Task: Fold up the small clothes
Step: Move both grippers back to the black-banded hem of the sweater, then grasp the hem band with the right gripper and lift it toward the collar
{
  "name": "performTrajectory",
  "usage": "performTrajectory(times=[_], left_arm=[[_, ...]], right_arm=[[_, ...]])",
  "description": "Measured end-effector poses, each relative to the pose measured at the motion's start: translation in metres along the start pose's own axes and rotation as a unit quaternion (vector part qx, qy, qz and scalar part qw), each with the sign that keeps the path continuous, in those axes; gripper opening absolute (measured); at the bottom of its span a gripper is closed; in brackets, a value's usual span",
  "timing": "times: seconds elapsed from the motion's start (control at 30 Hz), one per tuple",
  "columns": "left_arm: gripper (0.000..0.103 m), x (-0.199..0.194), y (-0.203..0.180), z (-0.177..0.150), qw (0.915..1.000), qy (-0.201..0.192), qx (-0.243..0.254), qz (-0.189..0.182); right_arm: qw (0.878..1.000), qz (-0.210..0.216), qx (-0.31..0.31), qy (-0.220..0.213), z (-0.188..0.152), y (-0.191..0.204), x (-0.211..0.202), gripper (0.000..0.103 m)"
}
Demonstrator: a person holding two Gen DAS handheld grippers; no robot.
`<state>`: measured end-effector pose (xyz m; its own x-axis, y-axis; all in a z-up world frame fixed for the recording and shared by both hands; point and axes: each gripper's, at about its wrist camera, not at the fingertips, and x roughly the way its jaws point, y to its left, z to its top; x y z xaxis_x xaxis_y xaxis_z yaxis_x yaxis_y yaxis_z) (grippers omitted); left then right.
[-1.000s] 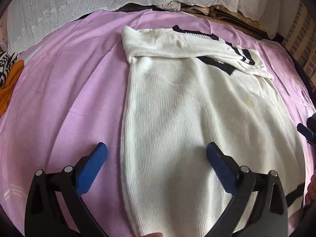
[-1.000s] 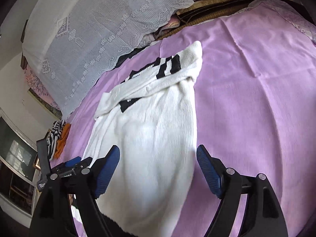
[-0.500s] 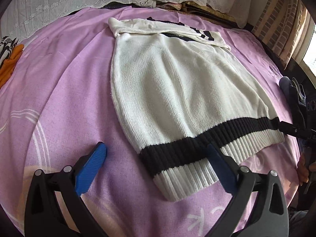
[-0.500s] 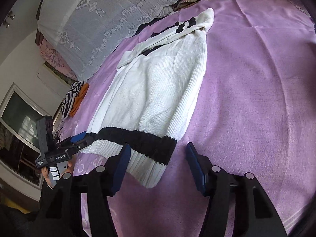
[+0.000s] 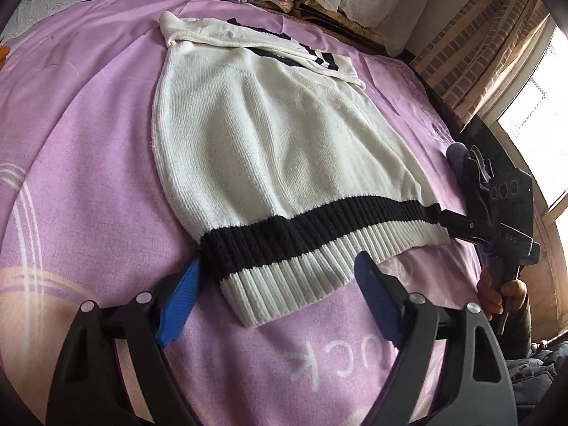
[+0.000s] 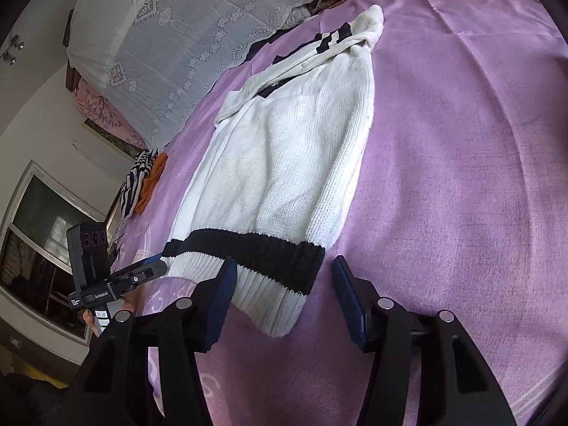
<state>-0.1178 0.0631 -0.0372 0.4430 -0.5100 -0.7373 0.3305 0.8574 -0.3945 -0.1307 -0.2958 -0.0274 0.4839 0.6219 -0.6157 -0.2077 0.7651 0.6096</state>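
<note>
A white knit sweater (image 5: 269,142) with a black-and-white ribbed hem (image 5: 312,245) lies flat on the purple bedsheet (image 5: 71,142), its sleeves folded across the far end. My left gripper (image 5: 277,284) is open, its blue pads astride the hem's left corner. My right gripper (image 6: 282,285) is open around the hem's right corner (image 6: 284,305). The sweater fills the middle of the right wrist view (image 6: 294,149). Each gripper also shows from the side in the other view: the right one (image 5: 458,225) and the left one (image 6: 149,269), both at the hem's ends.
White lace-covered bedding (image 6: 170,35) lies along the far side. A striped and an orange garment (image 6: 142,184) sit at the bed's left edge. A brick wall and window (image 5: 497,71) stand to the right. A dark garment (image 5: 468,167) lies at the right edge.
Both grippers have pulled back from over the sweater's body to its hem and lowered toward the bed. The right jaws have narrowed somewhat. The sweater has not moved.
</note>
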Motion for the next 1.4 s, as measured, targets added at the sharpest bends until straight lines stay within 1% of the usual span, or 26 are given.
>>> performTrajectory(times=[0.07,0.1,0.17,0.23,0.27,0.33,0.4,0.43,0.47,0.5,0.53,0.57,0.63,0.7,0.77,0.87,0.97,1.17,1.27,1.3,1.33,1.4], left_arm=[[0.076,0.001,0.008,0.004,0.9998,-0.004,-0.017,-0.011],[0.075,0.001,0.013,0.005,0.9993,-0.007,-0.03,-0.021],[0.07,-0.003,0.022,0.005,0.9977,-0.012,-0.052,-0.042],[0.067,-0.004,0.028,0.004,0.9968,-0.015,-0.059,-0.052],[0.067,-0.004,0.027,0.004,0.9969,-0.015,-0.057,-0.052],[0.066,-0.001,0.016,0.004,0.999,-0.013,-0.034,-0.027],[0.065,0.001,0.003,0.001,0.9998,-0.015,-0.002,0.01],[0.056,0.001,-0.001,0.0,0.9996,-0.016,0.008,0.024],[0.043,0.001,-0.001,0.0,0.9994,-0.017,0.01,0.027],[0.036,0.0,0.0,0.0,0.9998,-0.016,0.005,0.013],[0.027,-0.001,0.003,0.001,0.9999,-0.015,-0.004,-0.001],[0.022,-0.001,0.004,0.002,0.9998,-0.016,-0.009,-0.004],[0.018,-0.005,0.0,0.002,0.9997,-0.024,-0.005,0.003],[0.017,-0.014,-0.007,0.006,0.9991,-0.04,0.007,0.012],[0.017,-0.026,-0.01,0.013,0.9983,-0.057,0.012,0.008],[0.017,-0.041,-0.013,0.031,0.9969,-0.077,0.016,0.005],[0.017,-0.047,-0.013,0.05,0.9959,-0.088,0.016,0.01],[0.017,-0.046,-0.01,0.091,0.9937,-0.106,0.023,0.028],[0.017,-0.043,-0.005,0.105,0.9922,-0.117,0.025,0.036],[0.015,-0.042,-0.002,0.108,0.9917,-0.121,0.023,0.037],[0.008,-0.04,0.001,0.112,0.9913,-0.123,0.019,0.042],[0.008,-0.037,0.008,0.117,0.9926,-0.115,0.003,0.038]], right_arm=[[1.0,0.0,0.007,-0.001,0.002,0.001,0.004,0.052],[1.0,0.0,0.006,0.0,0.002,0.002,0.005,0.051],[1.0,0.0,0.004,0.001,0.001,0.001,0.005,0.049],[1.0,0.006,0.008,0.003,0.0,-0.001,0.004,0.048],[1.0,0.006,0.007,0.004,0.0,-0.001,0.004,0.048],[1.0,0.001,0.001,0.005,-0.001,0.002,0.005,0.048],[1.0,-0.004,-0.01,0.006,-0.002,0.006,0.006,0.048],[1.0,-0.007,-0.016,0.007,-0.003,0.008,0.007,0.048],[1.0,-0.009,-0.02,0.006,-0.003,0.009,0.007,0.044],[1.0,-0.013,-0.021,0.007,-0.003,0.009,0.008,0.038],[1.0,-0.014,-0.018,0.008,-0.004,0.009,0.009,0.019],[1.0,-0.01,-0.014,0.007,-0.004,0.009,0.009,0.016],[1.0,-0.009,-0.018,-0.003,-0.002,0.013,0.004,0.013],[1.0,0.006,-0.018,-0.012,0.004,0.018,-0.005,0.013],[0.999,0.027,-0.016,-0.02,0.014,0.023,-0.016,0.013],[0.998,0.055,-0.014,-0.027,0.034,0.032,-0.026,0.012],[0.997,0.077,-0.009,-0.031,0.057,0.036,-0.028,0.013],[0.995,0.089,-0.013,-0.042,0.101,0.042,-0.014,0.012],[0.993,0.101,-0.041,-0.053,0.114,0.042,-0.005,0.012],[0.992,0.102,-0.049,-0.06,0.116,0.04,0.0,0.012],[0.992,0.097,-0.048,-0.065,0.119,0.037,0.004,0.012],[0.993,0.099,-0.035,-0.057,0.125,0.03,0.013,0.012]])
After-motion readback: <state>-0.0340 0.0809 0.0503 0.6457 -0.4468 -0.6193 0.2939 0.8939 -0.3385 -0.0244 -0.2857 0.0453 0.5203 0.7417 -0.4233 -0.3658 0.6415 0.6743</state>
